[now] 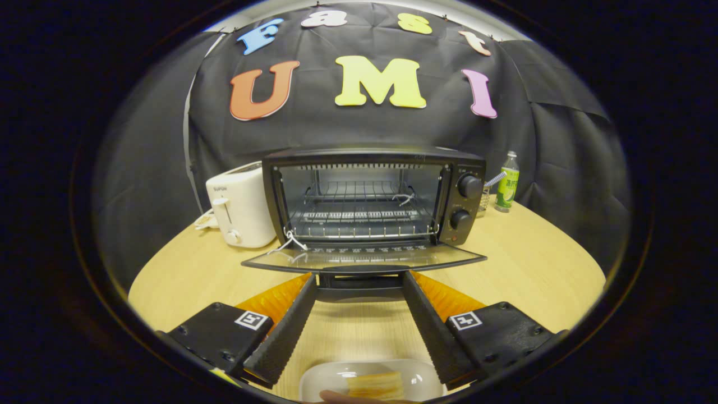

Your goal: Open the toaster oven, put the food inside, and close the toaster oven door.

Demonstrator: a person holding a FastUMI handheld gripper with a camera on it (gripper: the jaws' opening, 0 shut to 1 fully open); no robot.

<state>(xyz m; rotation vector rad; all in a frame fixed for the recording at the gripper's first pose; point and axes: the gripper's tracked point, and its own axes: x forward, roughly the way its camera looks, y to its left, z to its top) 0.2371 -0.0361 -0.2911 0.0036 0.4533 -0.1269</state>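
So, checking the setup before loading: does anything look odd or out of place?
Nothing stands out. The black toaster oven has its glass door dropped flat; the gripper has open fingers flanking the handle. The clear dish of sliced food sits behind them.

The single camera rides on the gripper [359, 278] and looks forward along its two fingers [286, 328], which spread wide apart from the near foreground. It sits a little above the pale wooden counter [533, 269] and tilts slightly down, facing the black toaster oven with its glass door lowered [370, 202] head-on at close range, the door's handle just beyond the fingertips. The fisheye lens bends the counter's edge into a curve and takes in the white plastic toaster [238, 210] left of the oven, the green bottle [507, 182] right of it, and the clear dish of food [370, 381] directly beneath the fingers.
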